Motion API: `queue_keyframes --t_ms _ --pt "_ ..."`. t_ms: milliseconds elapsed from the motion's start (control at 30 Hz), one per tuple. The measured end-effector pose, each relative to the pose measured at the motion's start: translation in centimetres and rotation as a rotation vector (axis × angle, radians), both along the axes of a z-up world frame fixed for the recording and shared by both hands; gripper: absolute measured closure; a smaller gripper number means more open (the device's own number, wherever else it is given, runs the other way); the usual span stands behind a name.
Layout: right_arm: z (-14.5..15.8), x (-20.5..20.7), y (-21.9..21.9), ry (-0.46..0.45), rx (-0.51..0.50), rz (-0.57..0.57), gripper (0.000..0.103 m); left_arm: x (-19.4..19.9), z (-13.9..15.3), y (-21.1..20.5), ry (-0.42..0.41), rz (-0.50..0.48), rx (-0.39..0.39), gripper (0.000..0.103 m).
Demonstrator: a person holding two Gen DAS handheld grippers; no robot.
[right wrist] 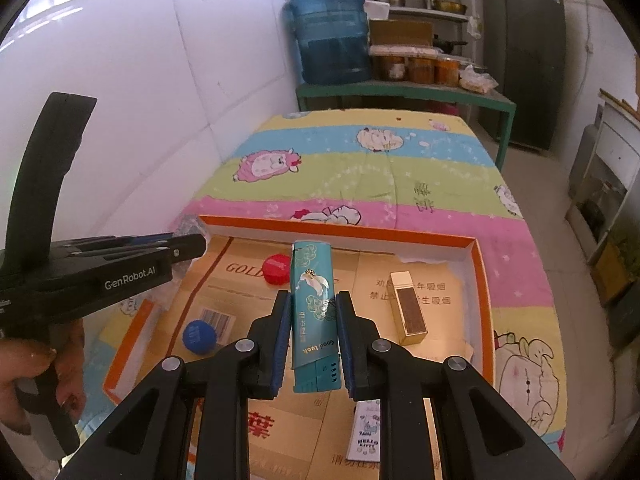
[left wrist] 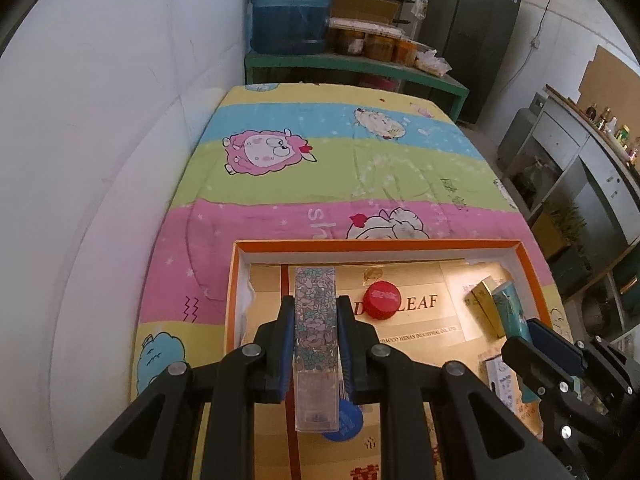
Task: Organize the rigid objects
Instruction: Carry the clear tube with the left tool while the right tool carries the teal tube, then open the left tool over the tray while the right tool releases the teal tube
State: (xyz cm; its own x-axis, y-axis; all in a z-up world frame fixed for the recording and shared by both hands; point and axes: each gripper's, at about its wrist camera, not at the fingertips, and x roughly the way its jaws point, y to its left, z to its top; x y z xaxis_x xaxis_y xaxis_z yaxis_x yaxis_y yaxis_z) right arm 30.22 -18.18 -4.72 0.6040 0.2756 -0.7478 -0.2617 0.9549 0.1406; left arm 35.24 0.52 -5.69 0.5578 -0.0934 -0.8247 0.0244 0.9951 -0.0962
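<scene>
Lowering each held item flat into a bare patch of the orange-rimmed tray (right wrist: pixel 476 280) is advised. The tray is carried on a striped cartoon-print bench (left wrist: pixel 280 168), beside a white wall. The right hand-held gripper (right wrist: pixel 312 320) is closed on a teal lighter (right wrist: pixel 314 312); the left hand-held gripper (left wrist: pixel 314 328) is closed on a floral lighter (left wrist: pixel 316 320). Both lighters are held over the tray.

Bright daylight, soft shadows, strong fisheye bending, dark vignetted corners, slightly soft focus
</scene>
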Motion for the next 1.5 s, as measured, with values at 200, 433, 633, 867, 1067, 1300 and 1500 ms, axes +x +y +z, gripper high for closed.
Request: queue_keyframes --t_ms 200,433,633,867,1067,1300,1500 --pt "-1.0 1.4 -0.1 0.028 -0.005 0.0 0.08 1.4 -1.2 -0.1 0.031 0.006 0.014 0.083" --pt "-2.1 2.7 0.3 0.058 -0.021 0.006 0.08 2.4 -2.1 -0.1 0.053 0.014 0.021 0.083" --pt "-2.8 3.6 1.1 0.082 -0.038 0.015 0.08 3.1 -3.1 0.0 0.081 0.014 0.023 0.083" --pt "-3.5 4.1 1.5 0.101 -0.051 0.018 0.08 3.6 -3.7 0.1 0.097 0.005 0.033 0.083" --pt "-4.1 4.5 1.8 0.118 -0.063 0.022 0.08 3.7 -4.2 0.1 0.104 0.004 0.027 0.083" --pt "-4.8 4.9 1.8 0.14 -0.072 0.021 0.08 3.7 -4.7 0.2 0.104 0.001 0.014 0.083" --pt "-5.7 5.1 2.0 0.171 -0.074 0.025 0.08 3.6 -4.8 0.7 0.092 -0.004 -0.028 0.082"
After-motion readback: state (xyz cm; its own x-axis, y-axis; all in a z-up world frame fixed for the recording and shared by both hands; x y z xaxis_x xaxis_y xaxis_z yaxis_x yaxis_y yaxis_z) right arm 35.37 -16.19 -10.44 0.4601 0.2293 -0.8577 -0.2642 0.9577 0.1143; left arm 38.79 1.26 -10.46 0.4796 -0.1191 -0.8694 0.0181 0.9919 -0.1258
